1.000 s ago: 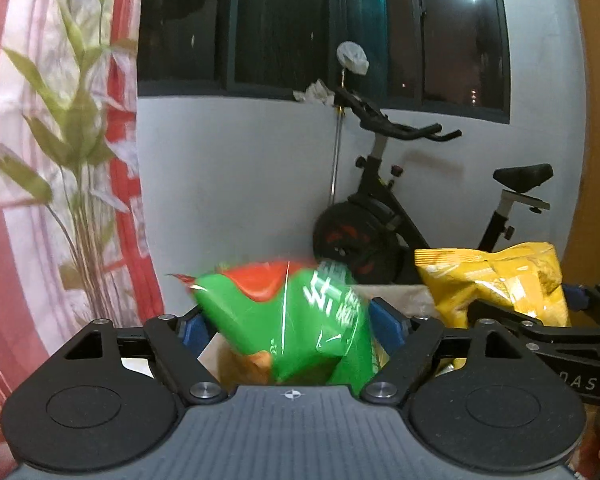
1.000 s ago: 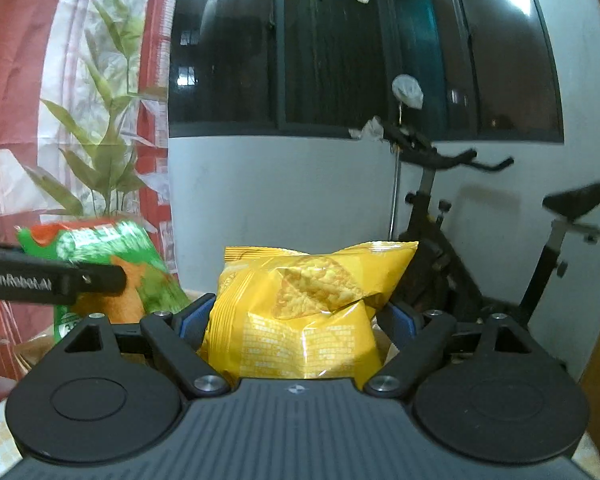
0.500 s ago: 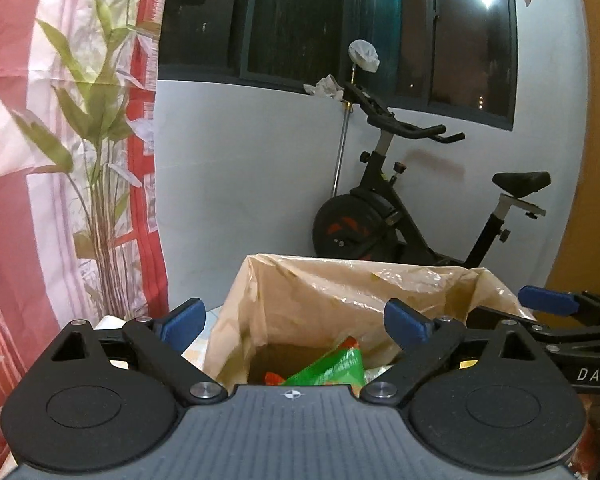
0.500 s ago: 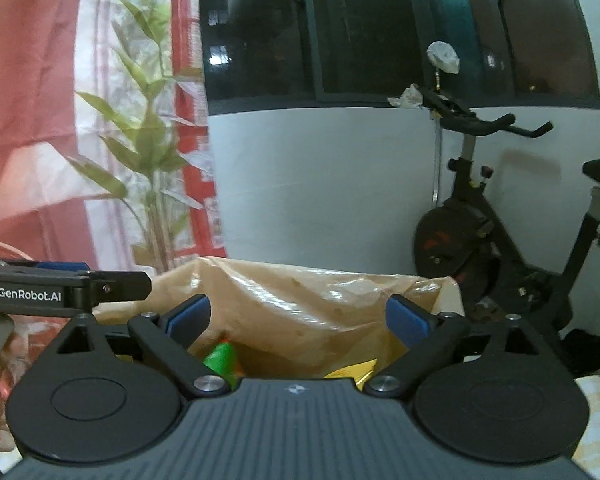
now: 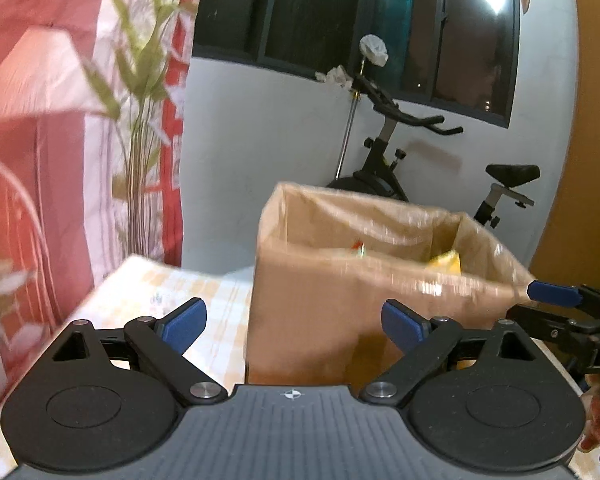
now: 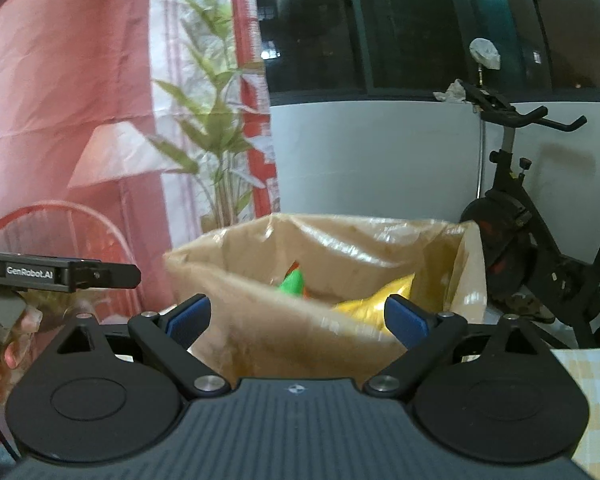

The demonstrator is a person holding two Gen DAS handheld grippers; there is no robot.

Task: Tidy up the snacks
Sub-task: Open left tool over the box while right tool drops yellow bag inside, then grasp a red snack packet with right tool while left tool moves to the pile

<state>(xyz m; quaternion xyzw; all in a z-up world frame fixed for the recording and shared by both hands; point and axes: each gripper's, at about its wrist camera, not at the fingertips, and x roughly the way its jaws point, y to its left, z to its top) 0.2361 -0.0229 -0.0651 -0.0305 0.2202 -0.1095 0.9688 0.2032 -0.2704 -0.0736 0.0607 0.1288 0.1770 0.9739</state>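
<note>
Gaping wide with nothing between its blue pads, the left gripper (image 5: 294,322) is narrowing its jaws slightly while pointing at the outside wall of the brown paper bag (image 5: 340,304), which is standing on the yellow checked tablecloth (image 5: 172,292). The right gripper (image 6: 297,317) is likewise standing wide apart and holding nothing, aimed at the near wall of the same bag.

From the right wrist, the bag's mouth is showing more: the green snack packet (image 6: 293,282) and the yellow snack packet (image 6: 374,300) are lying inside, side by side, with the yellow one to the right. This view is also catching the left gripper's finger at the left edge with a hand (image 6: 8,344) beneath it. From the left wrist, only small corners of the packets are peeking above the rim, and the right gripper's fingers are jutting in at the right edge. An exercise bike (image 5: 420,160) is standing behind the bag against the wall.
</note>
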